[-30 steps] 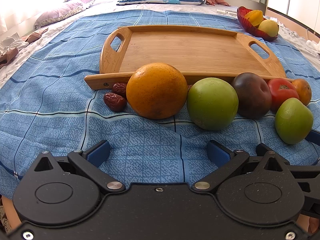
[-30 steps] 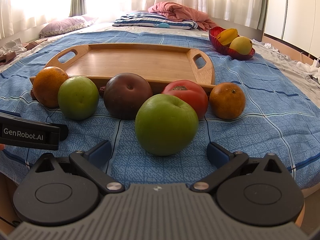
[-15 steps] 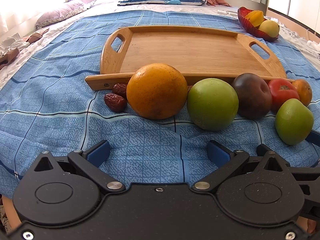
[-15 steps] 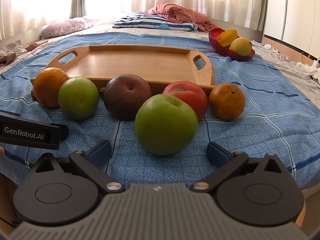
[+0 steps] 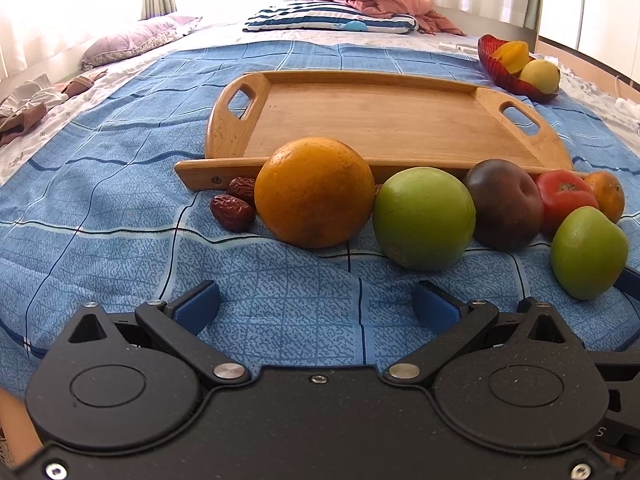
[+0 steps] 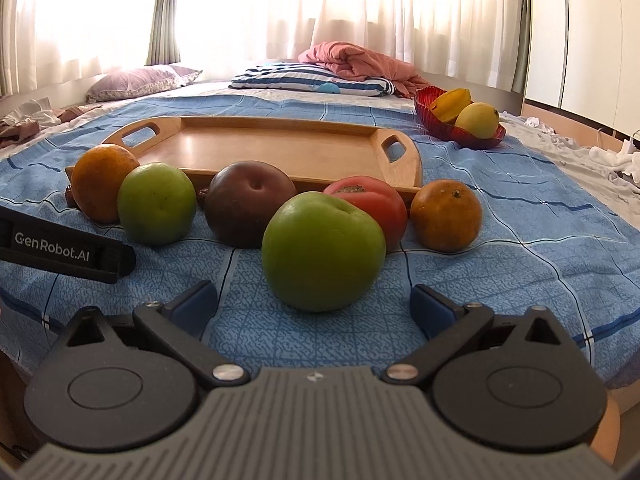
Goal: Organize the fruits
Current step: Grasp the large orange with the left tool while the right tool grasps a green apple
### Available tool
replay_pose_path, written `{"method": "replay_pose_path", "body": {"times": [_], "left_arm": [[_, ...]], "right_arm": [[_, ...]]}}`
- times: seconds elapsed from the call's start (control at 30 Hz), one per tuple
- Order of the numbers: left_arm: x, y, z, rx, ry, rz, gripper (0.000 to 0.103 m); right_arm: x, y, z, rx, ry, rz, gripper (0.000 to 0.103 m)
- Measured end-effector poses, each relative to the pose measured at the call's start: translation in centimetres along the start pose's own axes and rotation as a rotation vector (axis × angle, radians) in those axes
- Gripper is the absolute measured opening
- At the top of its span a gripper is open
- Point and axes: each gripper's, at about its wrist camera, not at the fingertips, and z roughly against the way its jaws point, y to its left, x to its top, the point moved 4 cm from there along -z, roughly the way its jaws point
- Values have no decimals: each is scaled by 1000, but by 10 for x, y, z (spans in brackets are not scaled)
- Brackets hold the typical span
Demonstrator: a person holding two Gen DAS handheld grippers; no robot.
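A row of fruit lies on the blue bedspread in front of an empty wooden tray [image 5: 384, 120] [image 6: 280, 148]. From the left: two red dates [image 5: 234, 212], a big orange [image 5: 314, 192] [image 6: 102, 182], a green apple [image 5: 424, 218] [image 6: 156, 208], a dark plum [image 5: 504, 204] [image 6: 250, 204], a tomato [image 5: 564, 198] [image 6: 376, 204], a small orange [image 5: 610, 196] [image 6: 446, 214]. A second green apple [image 6: 322, 250] [image 5: 588, 252] sits nearer. My left gripper [image 5: 316, 308] is open, short of the big orange. My right gripper [image 6: 314, 306] is open, just short of the near green apple.
A red bowl [image 5: 500, 70] [image 6: 452, 128] with yellow fruit stands at the back right beyond the tray. Pillows and a pink blanket [image 6: 356, 60] lie at the bed's far end. The left gripper's body [image 6: 60, 246] shows at the left in the right wrist view.
Both grippers have tilted up slightly, so more of the room shows. No fruit has moved and both grippers stay open.
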Motion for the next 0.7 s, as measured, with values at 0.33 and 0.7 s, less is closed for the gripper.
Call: {"method": "replay_pose_path", "body": {"times": [0.33, 0.7], "left_arm": [[18, 11, 22, -66, -145, 36, 103], [39, 14, 20, -94, -220, 49, 85]], "right_arm": [[3, -4, 13, 27, -74, -4, 100], [15, -17, 24, 70, -120, -102, 75]]}}
